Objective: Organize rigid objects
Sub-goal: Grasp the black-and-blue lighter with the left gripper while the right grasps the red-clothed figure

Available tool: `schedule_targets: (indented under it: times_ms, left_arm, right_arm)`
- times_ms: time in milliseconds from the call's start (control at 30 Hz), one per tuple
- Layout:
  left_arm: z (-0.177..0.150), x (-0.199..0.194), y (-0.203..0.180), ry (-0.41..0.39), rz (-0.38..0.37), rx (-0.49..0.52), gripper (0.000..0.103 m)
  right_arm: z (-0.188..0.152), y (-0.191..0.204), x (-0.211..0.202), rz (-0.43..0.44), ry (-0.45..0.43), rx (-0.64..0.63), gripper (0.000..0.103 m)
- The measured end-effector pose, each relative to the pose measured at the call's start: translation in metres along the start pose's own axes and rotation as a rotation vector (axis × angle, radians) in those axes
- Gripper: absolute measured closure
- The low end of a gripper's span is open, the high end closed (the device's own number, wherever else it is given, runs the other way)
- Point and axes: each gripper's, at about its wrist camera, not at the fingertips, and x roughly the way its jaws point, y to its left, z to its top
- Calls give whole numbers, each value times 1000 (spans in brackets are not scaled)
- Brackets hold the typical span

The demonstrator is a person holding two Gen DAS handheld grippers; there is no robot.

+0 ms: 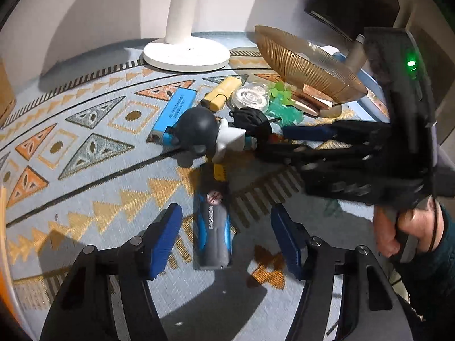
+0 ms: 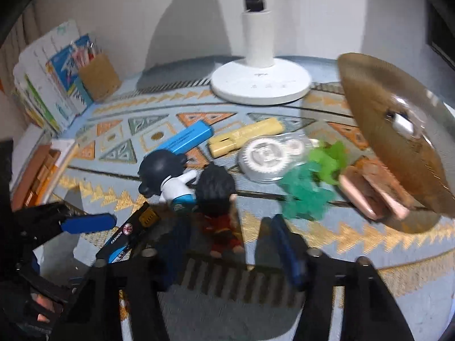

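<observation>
Left hand-held gripper, jaws apart, straddles the lighter untouched; right hand-held gripper, also apart, flanks the red figure. Off-centre closing could tip the neighbouring white figure.

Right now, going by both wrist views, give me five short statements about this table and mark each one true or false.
1. The black-and-blue lighter lies between the left gripper fingers, and the pads do not press it. True.
2. The lamp base is black. False: it is white.
3. The red-clothed figurine lies between the right gripper fingers. True; whether the pads press it cannot be told.
4. The light blue lighter stands upright. False: it lies flat on the patterned mat.
5. The yellow lighter lies beside the light blue lighter, in front of the lamp base. True.
</observation>
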Motion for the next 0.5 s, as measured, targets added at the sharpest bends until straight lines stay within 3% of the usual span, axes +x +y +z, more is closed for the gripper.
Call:
schedule_targets:
  times_ms: [100, 167, 233, 500]
  left_arm:
    - [3, 4, -4, -5, 39, 11, 51]
    - [4, 6, -5, -9, 75, 19, 72]
    - [4, 6, -3, -15, 96, 5, 83]
    - [-8, -23, 4, -103, 37, -97, 83]
  right_arm:
    - [6, 8, 8, -56, -18, -34, 67]
    - [9, 9, 11, -48, -28, -38, 73]
    - [10, 9, 12, -38, -32, -38, 74]
    - [-9, 0, -21, -9, -75, 16, 75]
